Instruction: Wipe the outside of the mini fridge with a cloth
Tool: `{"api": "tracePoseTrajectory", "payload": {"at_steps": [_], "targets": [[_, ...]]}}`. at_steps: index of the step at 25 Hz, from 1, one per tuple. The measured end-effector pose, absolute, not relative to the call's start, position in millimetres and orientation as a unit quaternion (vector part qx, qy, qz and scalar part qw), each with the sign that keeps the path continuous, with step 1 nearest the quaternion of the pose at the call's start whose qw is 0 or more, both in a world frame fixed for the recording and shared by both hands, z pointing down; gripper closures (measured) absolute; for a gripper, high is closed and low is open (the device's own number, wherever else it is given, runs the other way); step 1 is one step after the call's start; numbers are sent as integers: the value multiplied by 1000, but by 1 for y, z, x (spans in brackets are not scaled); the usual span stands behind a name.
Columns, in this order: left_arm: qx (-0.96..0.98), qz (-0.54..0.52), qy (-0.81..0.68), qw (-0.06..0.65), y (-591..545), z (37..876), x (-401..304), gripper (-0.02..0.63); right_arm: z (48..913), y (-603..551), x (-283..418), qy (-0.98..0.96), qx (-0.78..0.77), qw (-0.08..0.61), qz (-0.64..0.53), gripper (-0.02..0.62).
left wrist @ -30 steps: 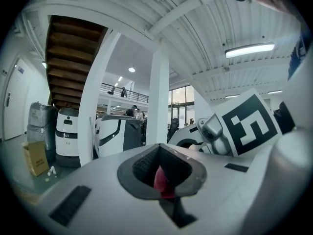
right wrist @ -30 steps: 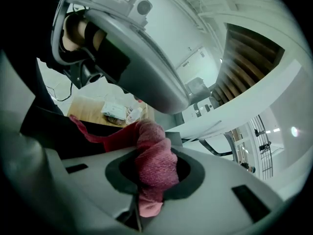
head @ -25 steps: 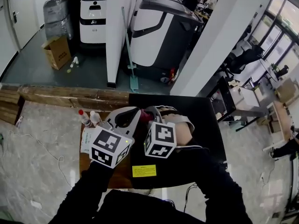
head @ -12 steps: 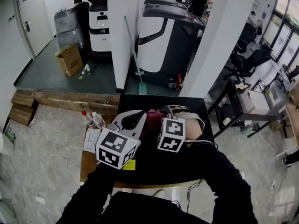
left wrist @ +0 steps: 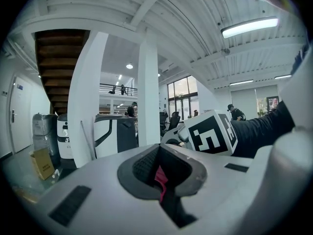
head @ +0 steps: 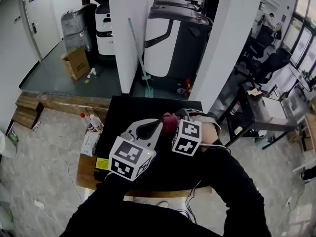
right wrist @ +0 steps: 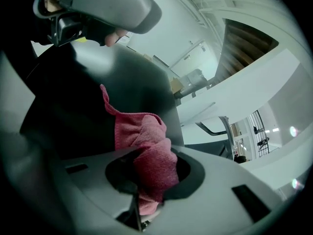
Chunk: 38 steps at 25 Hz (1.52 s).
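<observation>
Mini fridge [head: 140, 107]: black and boxy with a flat matte top. It stood on a wooden table [head: 88, 174] and had a yellow label [head: 102, 163] at its near-left edge.
Cloth [head: 169, 121]: held over the middle of the mini fridge's top, between the two grippers.
Cloth axis: long axis ran from the right jaws out across the mini fridge's top. One loose corner pointed away, towards the left gripper.
Cloth material: pink-red, nubbly towelling, crumpled into soft folds.
Right hand-held gripper [right wrist: 146, 180]: grey moulded jaws clamped on a thick wad of the cloth.
Left hand-held gripper [left wrist: 159, 155]: jaws together, with a thin sliver of the cloth pinched between the pads.
Bottles [head: 91, 122]: two small ones, upright on the table just left of the mini fridge.
</observation>
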State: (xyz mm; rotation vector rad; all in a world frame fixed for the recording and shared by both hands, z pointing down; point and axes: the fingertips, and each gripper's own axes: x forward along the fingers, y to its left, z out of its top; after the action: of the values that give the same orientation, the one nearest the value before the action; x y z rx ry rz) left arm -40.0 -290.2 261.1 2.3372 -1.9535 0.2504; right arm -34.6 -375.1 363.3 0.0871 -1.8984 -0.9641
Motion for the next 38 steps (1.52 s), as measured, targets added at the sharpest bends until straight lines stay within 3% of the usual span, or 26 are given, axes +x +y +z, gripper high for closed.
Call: {"api": "tracePoseTrajectory", "payload": {"at_steps": [21,27,35,38], "targets": [[766,70,-638,37,-328,256,69,600,359,-467,108,-792,100,492,-347,515],[765,52,-642,10,-303,238,74,600,301,-435,128,-836,157,385,-357,512],[787,4,-615,-41,-231,209,89,600,211,-326,158,-935,213,114,-261,505],[796,-17,-603,-40,-200,209,97,600,204,-300,178,-947,239,41,-208,502]]}}
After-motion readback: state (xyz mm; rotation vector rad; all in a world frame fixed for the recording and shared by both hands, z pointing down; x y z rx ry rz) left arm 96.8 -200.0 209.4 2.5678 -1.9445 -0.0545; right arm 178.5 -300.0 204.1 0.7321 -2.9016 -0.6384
